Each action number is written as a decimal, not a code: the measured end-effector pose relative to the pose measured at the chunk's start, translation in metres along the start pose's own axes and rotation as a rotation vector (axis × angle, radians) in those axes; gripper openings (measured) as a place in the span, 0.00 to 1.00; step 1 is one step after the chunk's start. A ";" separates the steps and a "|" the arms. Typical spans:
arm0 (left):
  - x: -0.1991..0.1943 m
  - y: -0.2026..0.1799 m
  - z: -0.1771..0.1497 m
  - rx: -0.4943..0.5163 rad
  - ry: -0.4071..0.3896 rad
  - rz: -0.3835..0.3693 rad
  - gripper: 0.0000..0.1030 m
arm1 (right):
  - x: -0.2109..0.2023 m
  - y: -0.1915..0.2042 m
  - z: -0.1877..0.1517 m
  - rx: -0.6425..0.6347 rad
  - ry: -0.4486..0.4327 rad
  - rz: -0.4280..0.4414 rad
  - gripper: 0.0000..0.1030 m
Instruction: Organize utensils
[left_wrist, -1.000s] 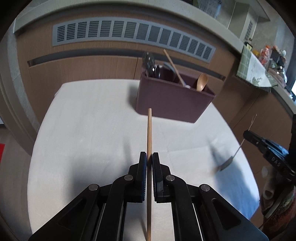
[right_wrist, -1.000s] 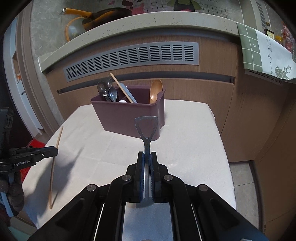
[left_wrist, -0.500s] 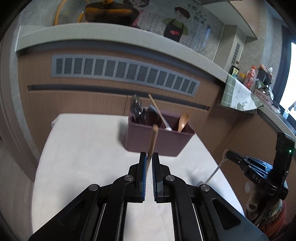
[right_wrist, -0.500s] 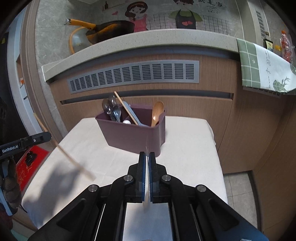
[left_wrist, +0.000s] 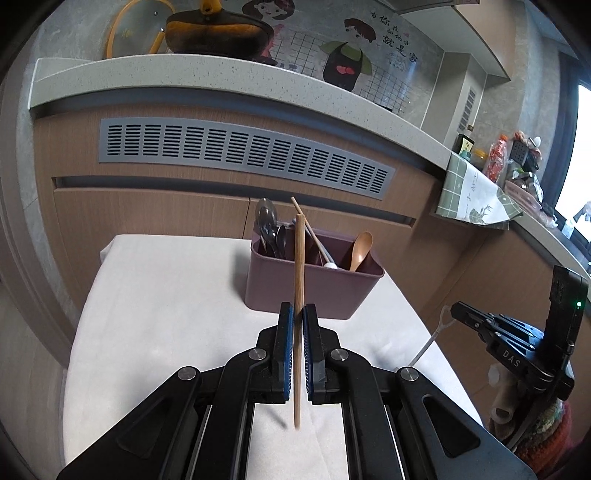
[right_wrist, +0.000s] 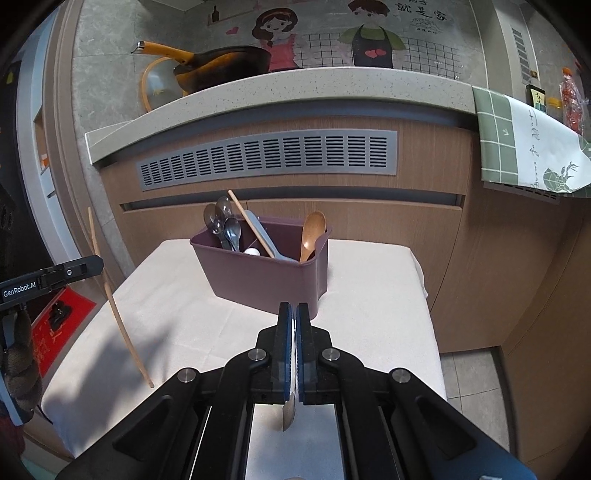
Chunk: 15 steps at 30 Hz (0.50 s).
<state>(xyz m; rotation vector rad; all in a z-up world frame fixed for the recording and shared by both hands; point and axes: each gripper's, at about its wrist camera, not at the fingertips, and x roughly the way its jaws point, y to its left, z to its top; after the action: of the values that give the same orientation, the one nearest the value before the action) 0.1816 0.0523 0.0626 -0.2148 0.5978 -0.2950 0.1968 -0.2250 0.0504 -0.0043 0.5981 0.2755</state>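
A maroon utensil box (left_wrist: 312, 284) (right_wrist: 273, 275) stands at the back of the white-clothed table (left_wrist: 166, 295). It holds metal spoons (right_wrist: 225, 225), a wooden chopstick (right_wrist: 245, 218) and a wooden spoon (right_wrist: 312, 234). My left gripper (left_wrist: 298, 314) is shut on a wooden chopstick (left_wrist: 299, 266), held upright in front of the box. It also shows at the left of the right wrist view (right_wrist: 110, 302). My right gripper (right_wrist: 294, 312) is shut on a thin metal utensil (right_wrist: 290, 410), seen edge-on, above the table's front right.
A wooden cabinet with a grey vent (right_wrist: 269, 157) rises behind the table, under a stone counter with a pan (right_wrist: 221, 64). A green checked towel (right_wrist: 524, 147) hangs at the right. Floor tiles (right_wrist: 476, 373) lie to the table's right.
Both grippers have risen and tilted up. The chopstick has swung from lying forward to standing upright. The metal utensil has turned from flat-on to edge-on between the right fingers.
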 end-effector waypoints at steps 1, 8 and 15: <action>-0.001 0.000 0.001 0.003 -0.002 -0.001 0.05 | -0.001 0.000 0.001 -0.002 -0.005 0.003 0.01; -0.003 0.001 -0.002 -0.002 -0.002 0.001 0.05 | -0.009 0.005 0.008 -0.029 -0.030 0.001 0.01; -0.003 0.005 -0.006 -0.017 0.008 -0.005 0.05 | 0.000 -0.017 -0.006 -0.002 0.069 0.010 0.11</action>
<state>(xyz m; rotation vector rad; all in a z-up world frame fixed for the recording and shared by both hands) 0.1774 0.0571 0.0581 -0.2318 0.6075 -0.2959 0.1981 -0.2414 0.0439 -0.0131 0.6661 0.2869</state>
